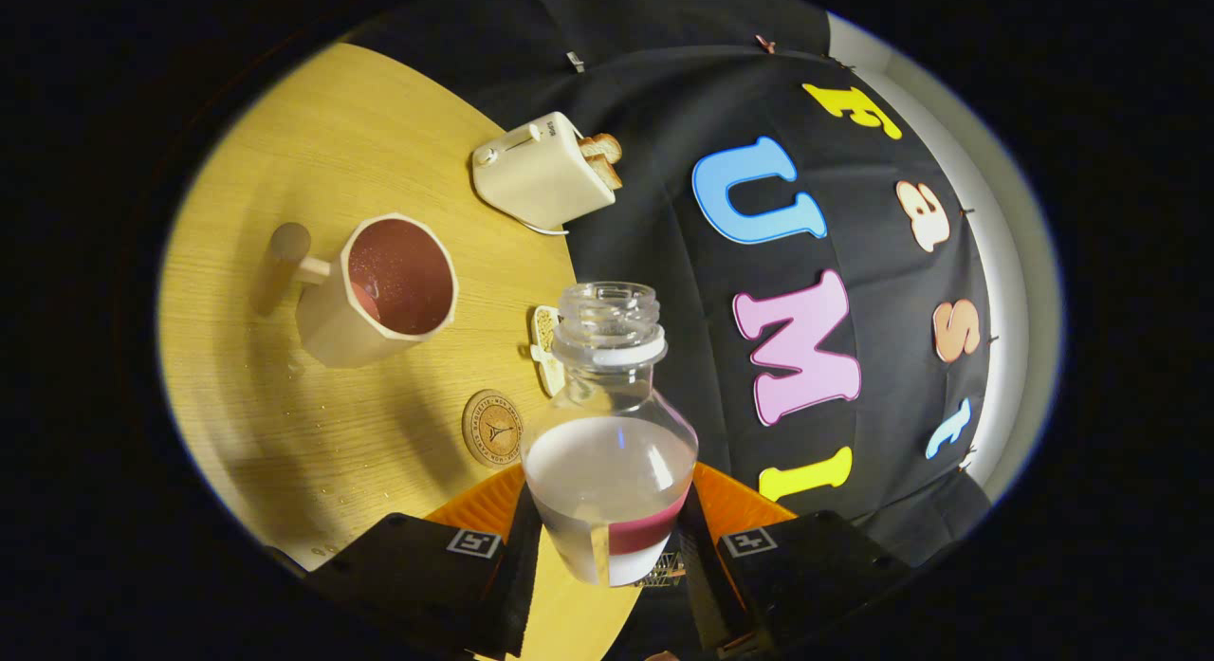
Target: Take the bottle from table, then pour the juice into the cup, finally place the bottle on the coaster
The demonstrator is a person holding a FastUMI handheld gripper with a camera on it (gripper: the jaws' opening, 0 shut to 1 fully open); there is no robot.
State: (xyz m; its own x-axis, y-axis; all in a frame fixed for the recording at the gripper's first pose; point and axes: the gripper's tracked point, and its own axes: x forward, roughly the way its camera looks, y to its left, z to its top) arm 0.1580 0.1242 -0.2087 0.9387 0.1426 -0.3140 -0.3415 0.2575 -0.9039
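My gripper (607, 547) is shut on a clear plastic bottle (609, 433), both fingers pressing its lower body by the label. The bottle has no cap, holds a pale liquid in its lower half, and is lifted above the table with the whole view tilted. A beige faceted cup (379, 291) with a dark red inside and a wooden handle stands on the wooden table (313, 158), beyond the fingers and to the left of the bottle's neck. A round cork coaster (492, 428) lies flat on the table between the cup and the bottle.
A cream toaster (541, 173) with bread slices in it stands farther back by the table's edge, near the black cloth wall. A small pale flat object (545, 348) lies just behind the bottle's neck. Droplets speckle the table near the cup.
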